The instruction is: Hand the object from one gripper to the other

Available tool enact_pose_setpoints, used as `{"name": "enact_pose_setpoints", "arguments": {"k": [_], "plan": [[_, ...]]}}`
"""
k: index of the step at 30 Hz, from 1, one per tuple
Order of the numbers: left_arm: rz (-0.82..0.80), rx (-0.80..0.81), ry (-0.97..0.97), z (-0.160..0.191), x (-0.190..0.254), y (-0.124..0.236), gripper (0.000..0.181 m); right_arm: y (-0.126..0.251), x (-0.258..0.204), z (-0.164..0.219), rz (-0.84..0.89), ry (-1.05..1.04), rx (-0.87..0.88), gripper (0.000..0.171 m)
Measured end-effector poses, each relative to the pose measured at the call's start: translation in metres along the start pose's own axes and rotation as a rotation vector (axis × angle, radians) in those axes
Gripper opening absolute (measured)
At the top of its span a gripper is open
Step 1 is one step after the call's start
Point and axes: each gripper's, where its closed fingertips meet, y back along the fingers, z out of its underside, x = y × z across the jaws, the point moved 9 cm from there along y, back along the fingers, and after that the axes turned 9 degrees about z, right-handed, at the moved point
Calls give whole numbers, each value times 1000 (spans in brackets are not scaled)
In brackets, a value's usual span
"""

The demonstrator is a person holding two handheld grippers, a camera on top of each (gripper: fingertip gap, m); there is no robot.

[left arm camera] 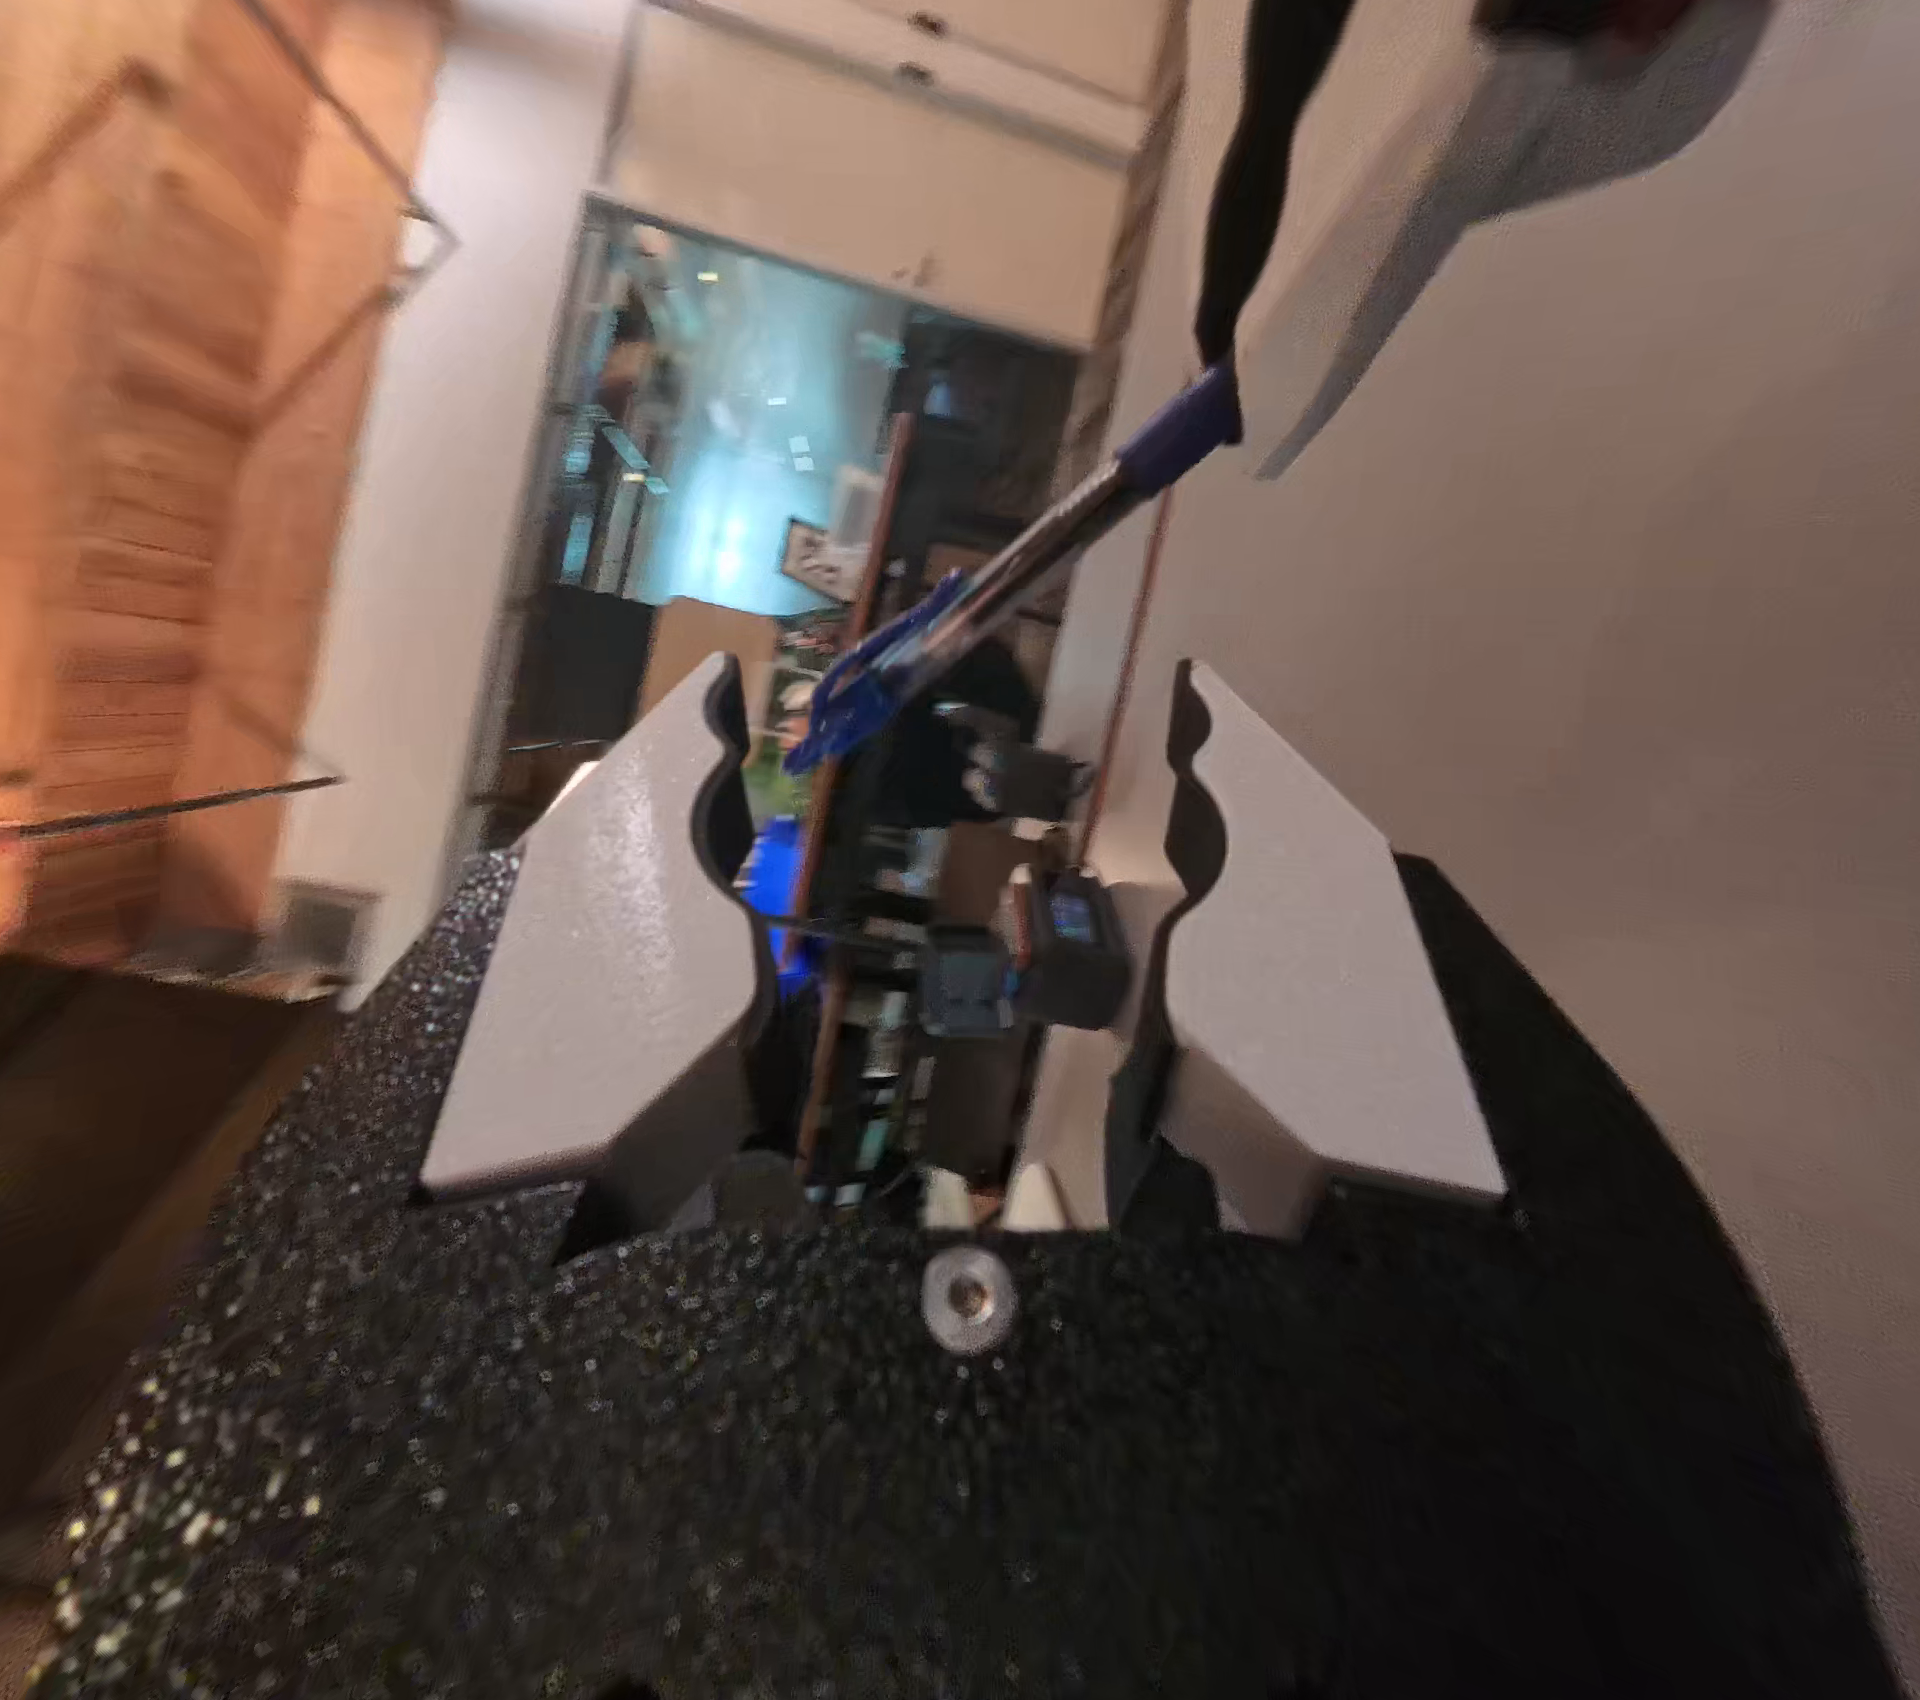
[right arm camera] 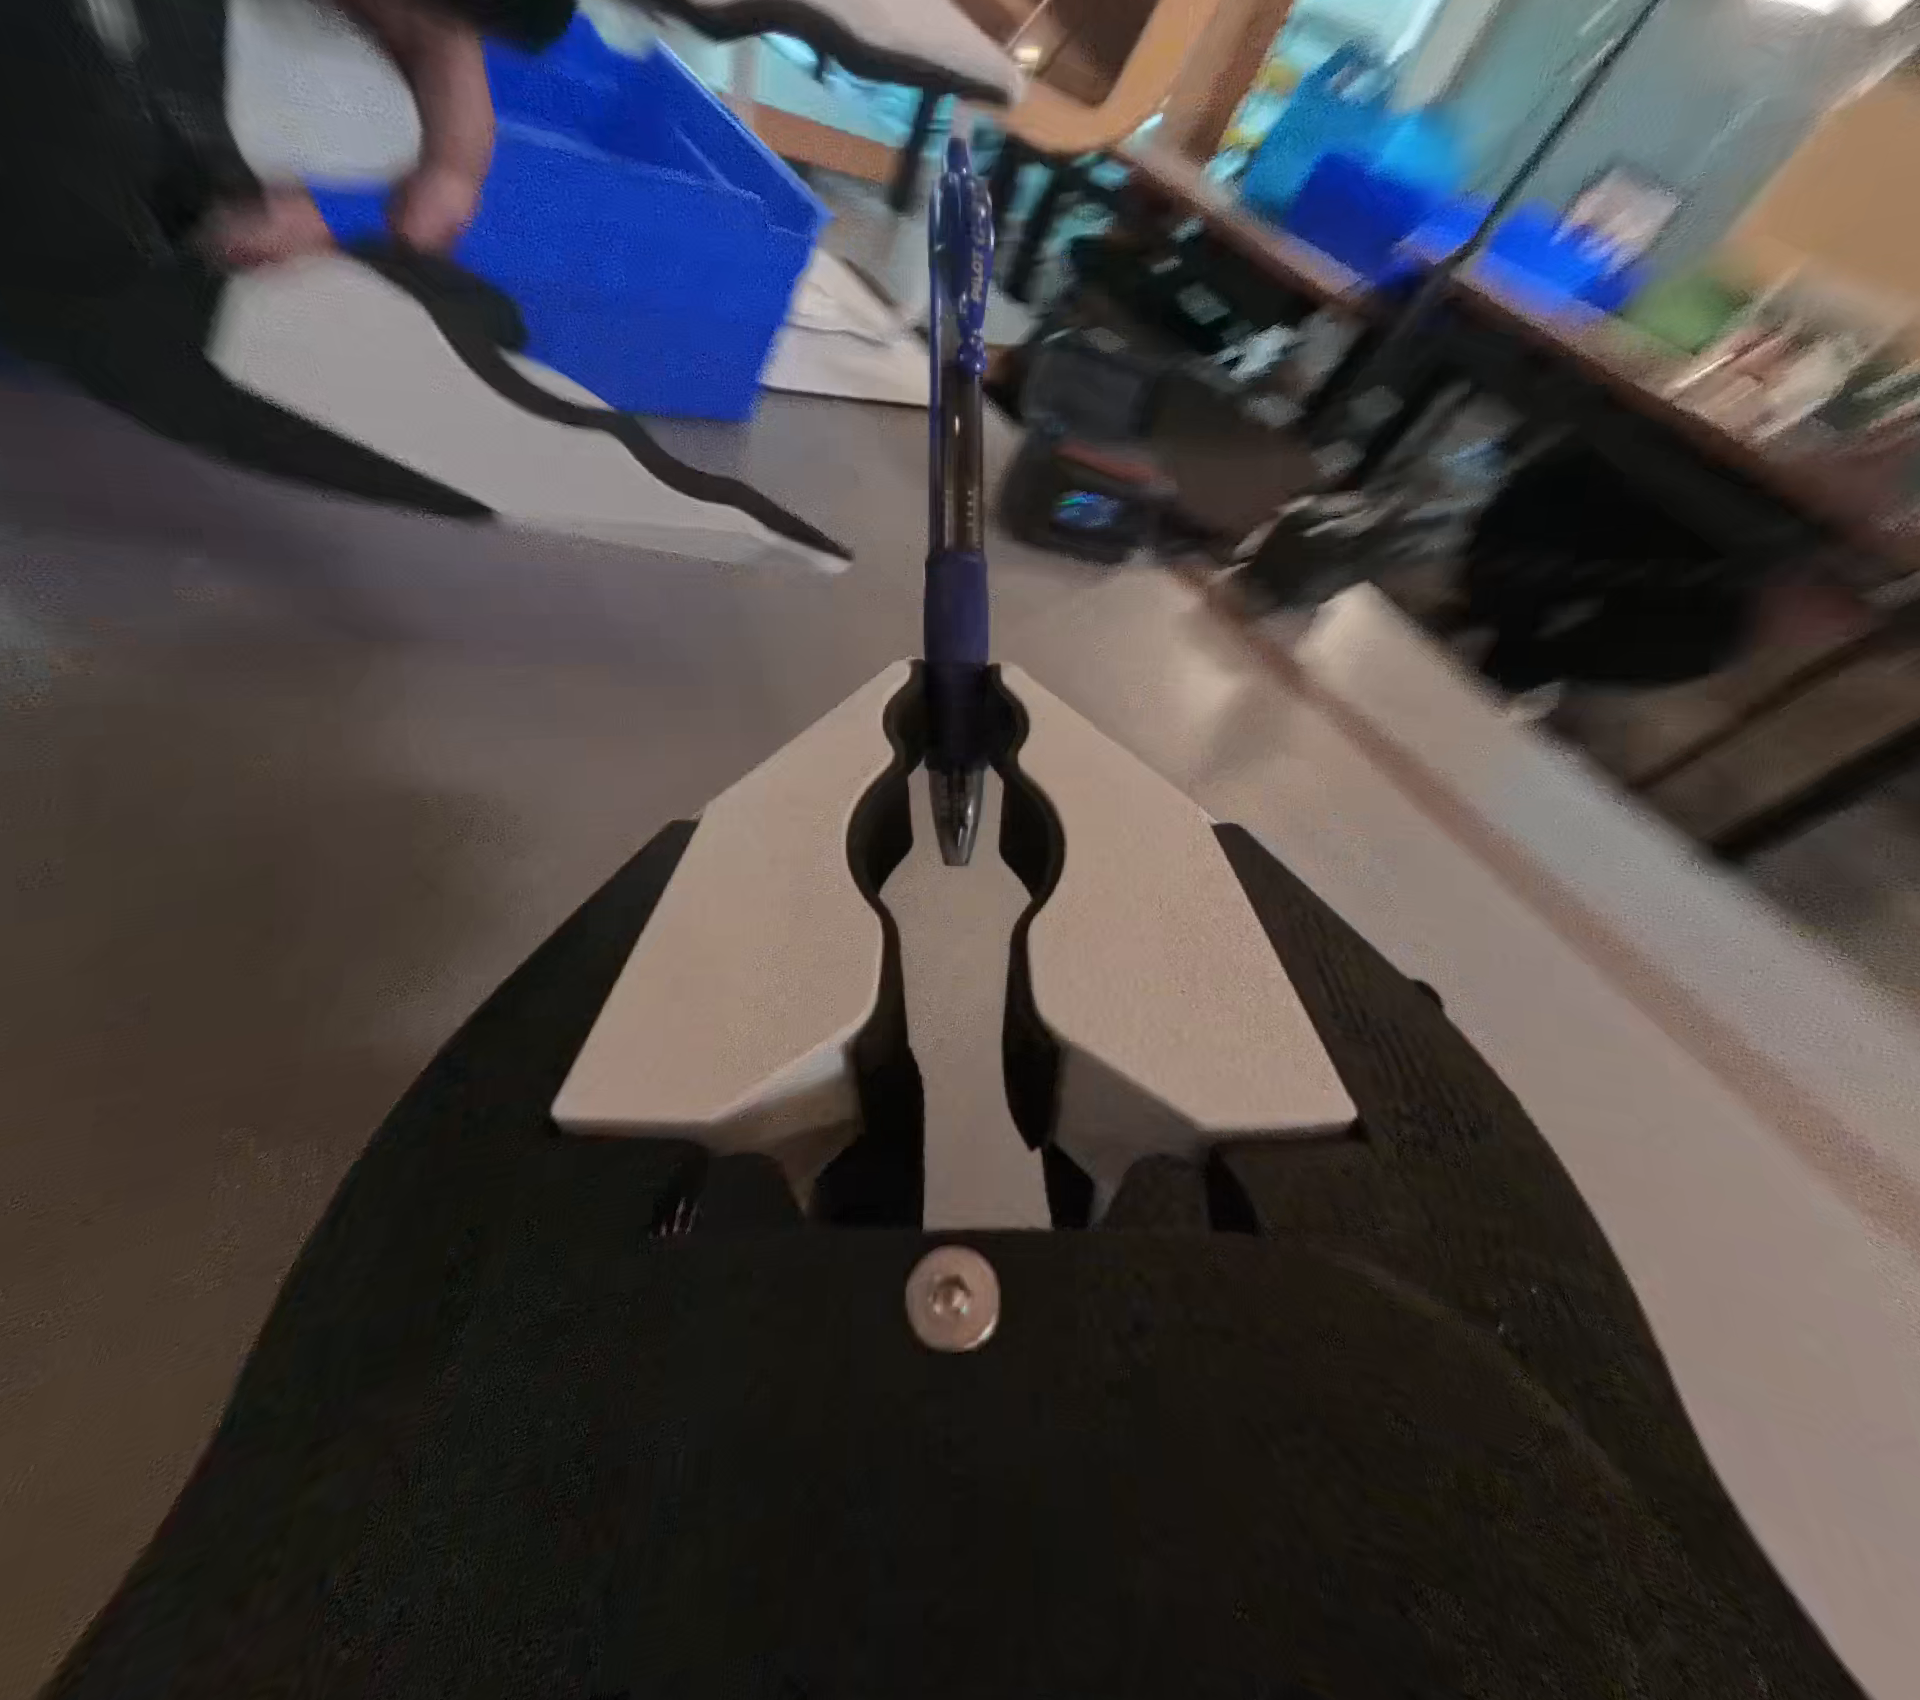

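A blue pen (right arm camera: 954,455) with a clear barrel stands out forward from my right gripper (right arm camera: 956,684), which is shut on its dark blue grip; the tip points back between the fingers. My left gripper (left arm camera: 961,684) is open and empty. In the left wrist view the pen (left arm camera: 997,580) slants down from the right gripper (left arm camera: 1247,414) at upper right, and its clip end sits just ahead of my left finger's tip. In the right wrist view the left gripper (right arm camera: 925,322) reaches in from the upper left, with its open fingers on either side of the pen's clip end.
A grey table (right arm camera: 312,715) lies below the grippers. A blue bin (right arm camera: 644,248) stands on it behind the left gripper, and a hand (right arm camera: 447,175) holds that gripper. Cluttered desks (right arm camera: 1558,362) run along the right. A wooden cabinet (left arm camera: 156,403) stands at the left.
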Motion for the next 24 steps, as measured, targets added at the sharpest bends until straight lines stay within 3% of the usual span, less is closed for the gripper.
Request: {"name": "enact_pose_setpoints", "arguments": {"k": [3, 5, 6, 8, 9, 10, 12, 13, 14, 17, 20, 22, 24], "plan": [[-71, -53, -188, 0, 18, -10, 74, 4, 1, 2, -279, -290, -18, 8], [-91, -90, -298, 1, 32, -17, 66, 5, 1, 8, -364, -337, -66, 8], [-103, -97, -326, 1, 36, -19, 57, 5, 0, 10, -383, -331, -90, 8], [-152, -109, -371, -2, 37, -19, 16, 5, -1, 13, -399, -318, -116, 8], [-149, -119, -369, -2, 35, -19, 4, 5, -1, 13, -391, -309, -110, 8], [-101, -140, -319, 0, 34, -21, 3, 5, -1, 11, -371, -299, -78, 9], [-18, -119, -118, 4, 32, -23, 0, 10, 2, 0, -296, -238, 66, 17], [42, -96, 11, 6, 30, -23, 0, 15, 3, -6, -228, -170, 149, 43], [110, -69, 160, 8, 27, -24, 0, 21, 5, -12, -141, -79, 220, 49], [416, 144, 713, 8, 16, -25, 0, 35, 6, -22, 253, 315, 381, 67], [728, 240, 1087, 12, 11, -24, 0, 23, -10, -10, 530, 872, 290, 81], [986, 261, 1278, 13, 18, -23, 0, 7, -26, -1, 543, 1122, 240, 86], [1140, 256, 1374, 12, 24, -20, 0, -1, -38, 1, 530, 1236, 248, 87]]}}
